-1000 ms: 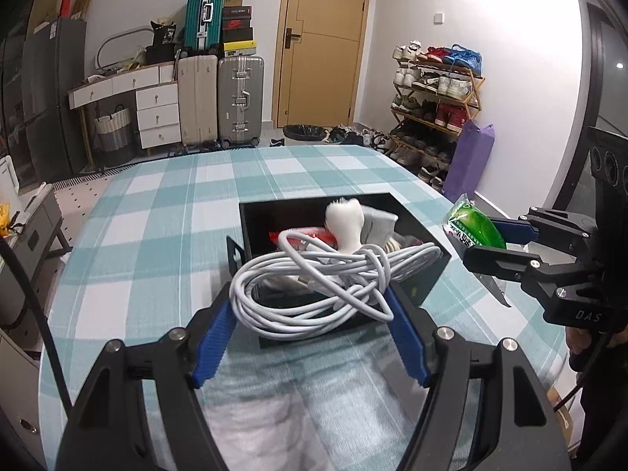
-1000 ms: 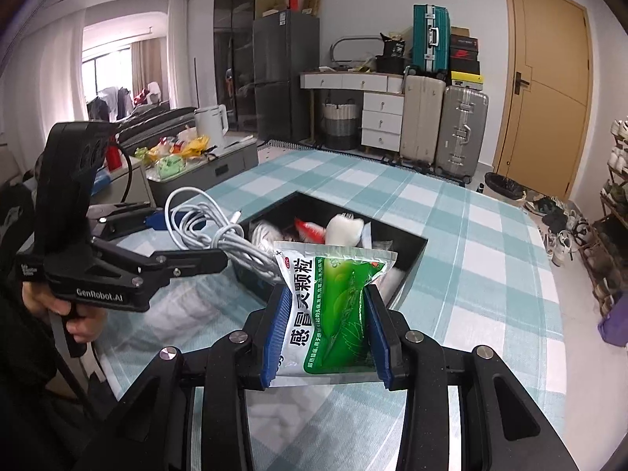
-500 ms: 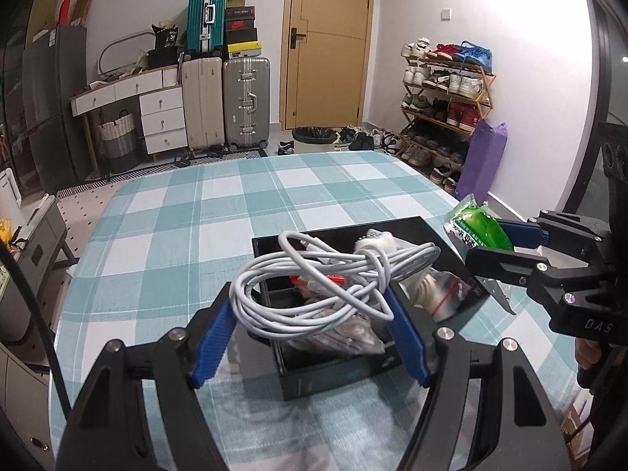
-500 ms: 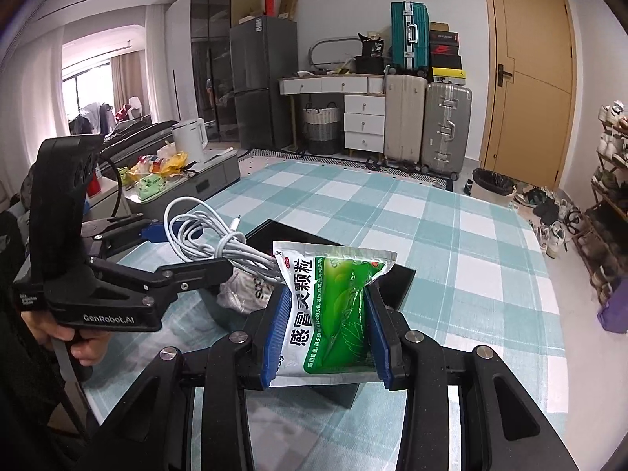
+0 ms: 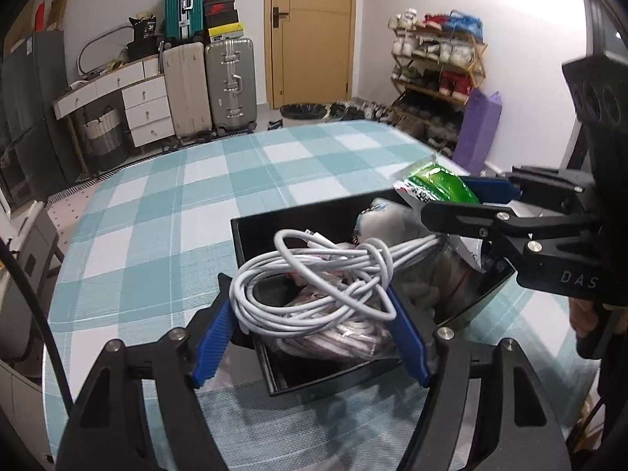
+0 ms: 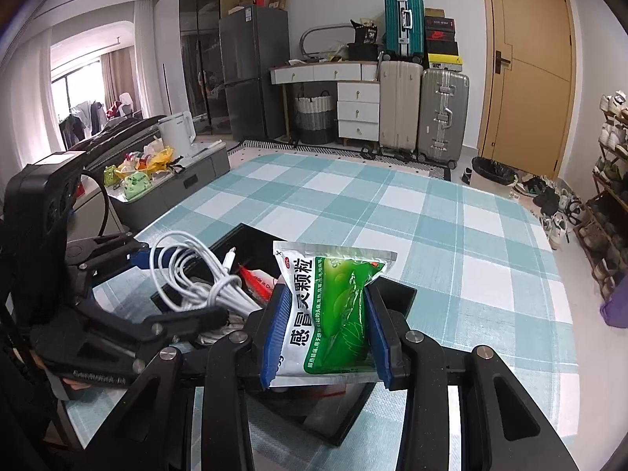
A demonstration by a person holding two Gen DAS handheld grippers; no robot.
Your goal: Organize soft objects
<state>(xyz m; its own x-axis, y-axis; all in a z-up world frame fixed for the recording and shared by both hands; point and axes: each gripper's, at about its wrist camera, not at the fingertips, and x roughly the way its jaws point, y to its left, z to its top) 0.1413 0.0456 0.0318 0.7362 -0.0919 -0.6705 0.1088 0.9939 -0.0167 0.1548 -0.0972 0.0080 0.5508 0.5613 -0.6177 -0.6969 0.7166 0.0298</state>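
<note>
My left gripper [image 5: 314, 310] is shut on a coiled white cable [image 5: 314, 274] and holds it over the near end of a black box [image 5: 251, 231]. The cable [image 6: 196, 274] and left gripper [image 6: 172, 286] also show in the right wrist view. My right gripper [image 6: 325, 306] is shut on a green and white sachet [image 6: 333, 306] and holds it above the box [image 6: 404, 294]. The sachet [image 5: 435, 188] and right gripper [image 5: 455, 200] show at the box's right side. The box holds a pale plush toy [image 5: 384, 219] and bagged items [image 5: 345, 333].
The box stands on a table with a teal checked cloth [image 5: 235, 180]. Suitcases [image 5: 212, 82], a drawer unit [image 5: 145, 106] and a shoe rack [image 5: 435, 70] stand on the floor beyond. A low cabinet with a kettle [image 6: 176, 133] is left of the table.
Both grippers have moved in over the black box with their loads. The box now lies lower and closer in both views.
</note>
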